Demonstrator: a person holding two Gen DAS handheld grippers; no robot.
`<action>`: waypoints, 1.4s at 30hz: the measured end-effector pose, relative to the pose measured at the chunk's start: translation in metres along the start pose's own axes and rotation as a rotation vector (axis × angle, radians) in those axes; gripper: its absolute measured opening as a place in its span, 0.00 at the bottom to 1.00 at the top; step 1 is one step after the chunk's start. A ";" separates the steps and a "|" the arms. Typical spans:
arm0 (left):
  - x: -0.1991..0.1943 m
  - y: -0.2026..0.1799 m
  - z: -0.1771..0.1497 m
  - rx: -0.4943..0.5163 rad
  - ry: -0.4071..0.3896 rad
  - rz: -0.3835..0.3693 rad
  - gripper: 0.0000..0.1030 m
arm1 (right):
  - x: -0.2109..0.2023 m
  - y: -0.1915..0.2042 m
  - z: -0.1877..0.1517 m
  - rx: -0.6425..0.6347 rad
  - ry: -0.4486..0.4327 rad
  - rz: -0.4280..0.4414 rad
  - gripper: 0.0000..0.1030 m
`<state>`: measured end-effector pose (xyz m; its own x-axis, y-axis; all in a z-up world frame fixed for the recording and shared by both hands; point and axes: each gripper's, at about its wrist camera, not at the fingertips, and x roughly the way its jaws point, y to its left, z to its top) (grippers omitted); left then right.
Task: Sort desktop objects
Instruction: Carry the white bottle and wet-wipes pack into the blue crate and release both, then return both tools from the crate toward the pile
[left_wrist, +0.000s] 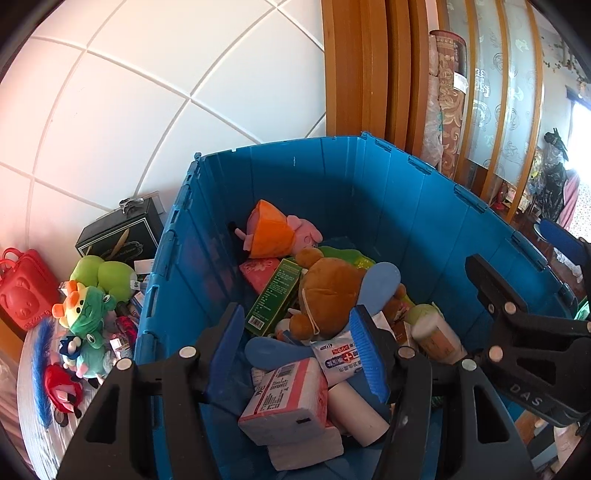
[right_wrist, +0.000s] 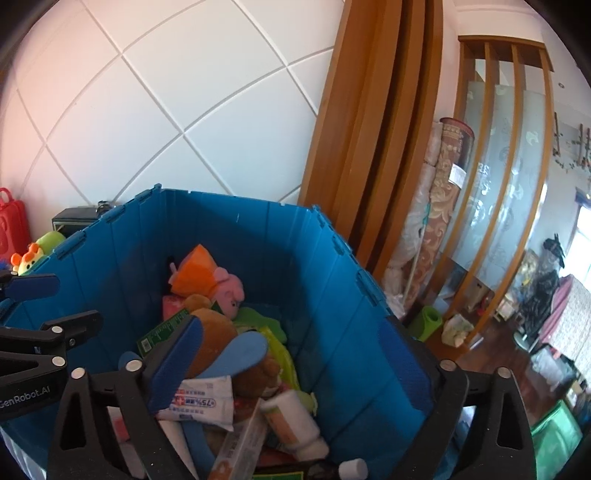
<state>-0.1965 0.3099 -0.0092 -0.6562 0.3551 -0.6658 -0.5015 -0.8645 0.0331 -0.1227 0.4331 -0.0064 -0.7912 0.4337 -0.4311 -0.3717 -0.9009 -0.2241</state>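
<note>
A blue plastic crate (left_wrist: 424, 206) holds sorted items: a pink pig plush in an orange dress (left_wrist: 280, 232), a brown bear plush (left_wrist: 328, 291), a green box (left_wrist: 275, 295), a wipes pack (left_wrist: 340, 356), a pink tissue pack (left_wrist: 284, 402) and a blue slipper (left_wrist: 380, 284). My left gripper (left_wrist: 295, 354) hangs open and empty above the crate's near side. My right gripper (right_wrist: 291, 373) is also open and empty over the crate (right_wrist: 351, 332); the bear (right_wrist: 218, 332) and pig (right_wrist: 229, 291) lie below it. Each gripper shows at the edge of the other's view.
Left of the crate on the table lie several plush toys, a green frog plush (left_wrist: 103, 273), a red plush (left_wrist: 62, 391), a red bear-faced case (left_wrist: 22, 295) and a black box (left_wrist: 118, 236). A tiled wall stands behind. A wooden screen (left_wrist: 388, 74) and rolled rugs stand to the right.
</note>
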 end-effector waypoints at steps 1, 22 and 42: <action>-0.001 0.002 -0.001 -0.003 -0.004 0.000 0.57 | -0.001 0.001 0.001 -0.004 -0.006 -0.007 1.00; -0.093 0.122 -0.033 -0.159 -0.319 0.105 0.75 | -0.057 0.086 0.029 -0.076 -0.145 0.015 1.00; -0.122 0.374 -0.157 -0.379 -0.189 0.405 0.76 | -0.101 0.298 0.050 -0.143 -0.164 0.281 1.00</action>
<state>-0.2150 -0.1123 -0.0326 -0.8602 -0.0034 -0.5099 0.0242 -0.9991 -0.0342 -0.1777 0.1202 0.0137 -0.9248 0.1501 -0.3495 -0.0656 -0.9680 -0.2421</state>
